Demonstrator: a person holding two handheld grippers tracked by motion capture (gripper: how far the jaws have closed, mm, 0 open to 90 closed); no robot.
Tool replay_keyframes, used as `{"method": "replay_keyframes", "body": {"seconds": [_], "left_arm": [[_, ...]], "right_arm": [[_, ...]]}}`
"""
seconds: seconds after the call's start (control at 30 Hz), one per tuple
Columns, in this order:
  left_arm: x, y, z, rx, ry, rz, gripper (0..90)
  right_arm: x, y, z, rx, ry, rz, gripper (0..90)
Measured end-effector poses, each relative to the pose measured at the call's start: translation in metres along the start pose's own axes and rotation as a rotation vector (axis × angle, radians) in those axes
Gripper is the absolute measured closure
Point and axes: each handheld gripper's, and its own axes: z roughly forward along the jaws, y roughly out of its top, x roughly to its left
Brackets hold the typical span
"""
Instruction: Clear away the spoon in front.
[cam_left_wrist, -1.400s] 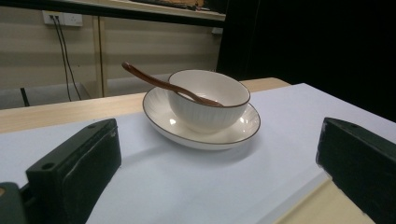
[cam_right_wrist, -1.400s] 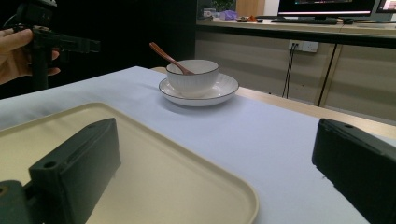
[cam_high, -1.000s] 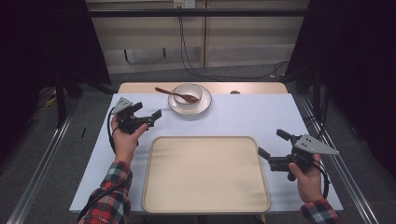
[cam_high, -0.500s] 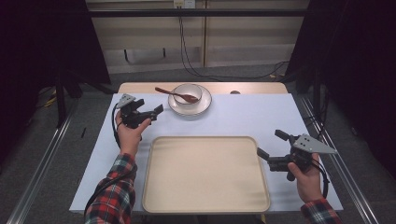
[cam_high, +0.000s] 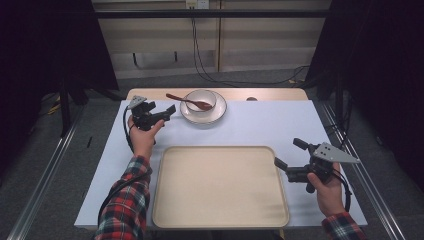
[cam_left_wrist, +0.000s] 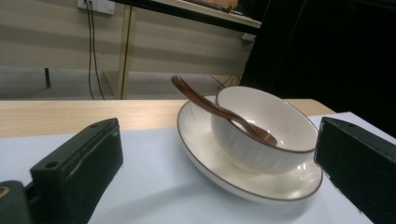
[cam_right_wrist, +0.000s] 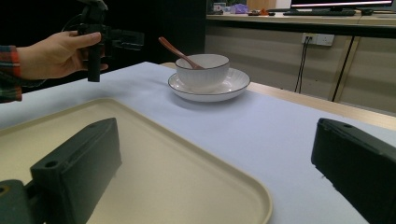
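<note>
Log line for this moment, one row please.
left gripper: open, beside plate | right gripper: open, at tray edge | spoon in bowl | tray empty

Spoon (cam_high: 189, 101) in bowl (cam_high: 201, 99) on plate (cam_high: 216, 113), behind tray (cam_high: 220, 186).

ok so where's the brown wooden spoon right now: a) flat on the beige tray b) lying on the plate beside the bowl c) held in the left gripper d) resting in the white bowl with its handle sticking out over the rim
d: the brown wooden spoon sits in the white bowl, handle angled up over the rim.
</note>
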Motion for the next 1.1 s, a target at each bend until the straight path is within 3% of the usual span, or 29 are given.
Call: {"method": "replay_keyframes", "body": {"seconds": [0.2, 0.27, 0.7, 0.83, 1.03, 1.1], "left_arm": [[-0.002, 0.005, 0.009, 0.016, 0.006, 0.026, 2.1], [-0.003, 0.005, 0.014, 0.009, 0.017, 0.008, 2.3], [-0.003, 0.005, 0.031, 0.064, 0.028, 0.015, 5.2], [-0.003, 0.005, 0.036, 0.061, 0.036, -0.021, 6.4], [-0.002, 0.004, 0.041, 0.081, 0.032, -0.012, 9.1], [-0.002, 0.003, 0.043, 0.087, 0.032, -0.03, 10.5]], "right_arm": [[-0.001, 0.0, 0.0, 0.004, 0.002, -0.006, 1.2], [-0.001, 0.0, 0.0, 0.0, 0.001, 0.001, 1.2], [0.0, 0.002, -0.002, -0.01, 0.019, 0.007, 1.3], [0.0, 0.002, -0.001, -0.009, 0.023, 0.011, 1.3], [0.0, 0.002, -0.001, -0.011, 0.032, 0.008, 1.3], [0.0, 0.002, -0.001, -0.01, 0.036, 0.005, 1.3]]}}
